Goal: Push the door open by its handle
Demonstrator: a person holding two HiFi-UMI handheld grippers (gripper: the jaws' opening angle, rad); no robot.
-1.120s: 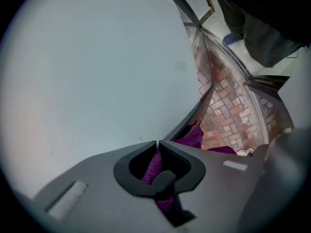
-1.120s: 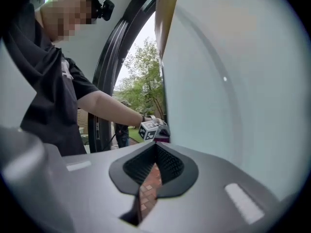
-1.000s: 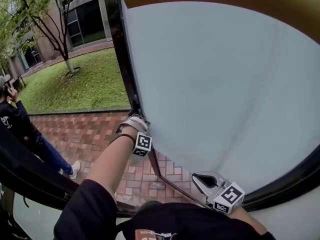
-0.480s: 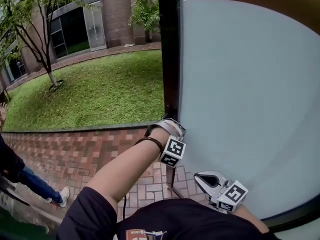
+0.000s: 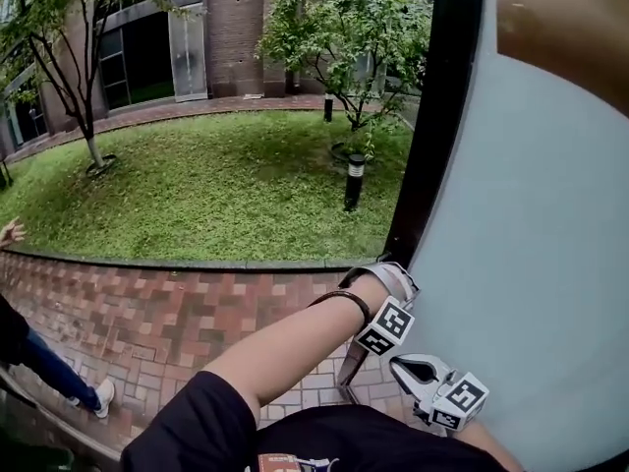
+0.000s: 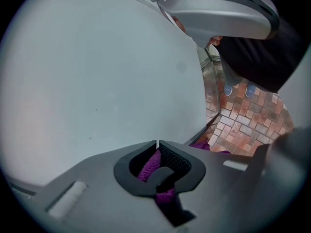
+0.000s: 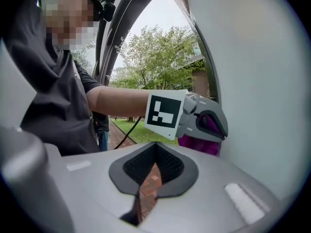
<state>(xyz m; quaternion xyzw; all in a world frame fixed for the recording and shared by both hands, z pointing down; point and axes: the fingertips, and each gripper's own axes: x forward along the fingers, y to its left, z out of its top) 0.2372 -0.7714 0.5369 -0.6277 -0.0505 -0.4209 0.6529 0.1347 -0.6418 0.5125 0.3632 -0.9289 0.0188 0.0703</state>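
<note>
Door (image 5: 536,264), a pale frosted panel in a dark frame (image 5: 432,136), is standing open at right. Left gripper (image 6: 157,144), jaws pressed together, is pointing at the panel beside the frame edge. Right gripper (image 7: 155,147), likewise closed, is hovering near. Brick paving (image 5: 147,313) and lawn (image 5: 216,185) are lying open beyond.

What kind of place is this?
Likely a doorway onto a courtyard: an open door, a brick path outside, then a lawn and a brick building beyond.
</note>
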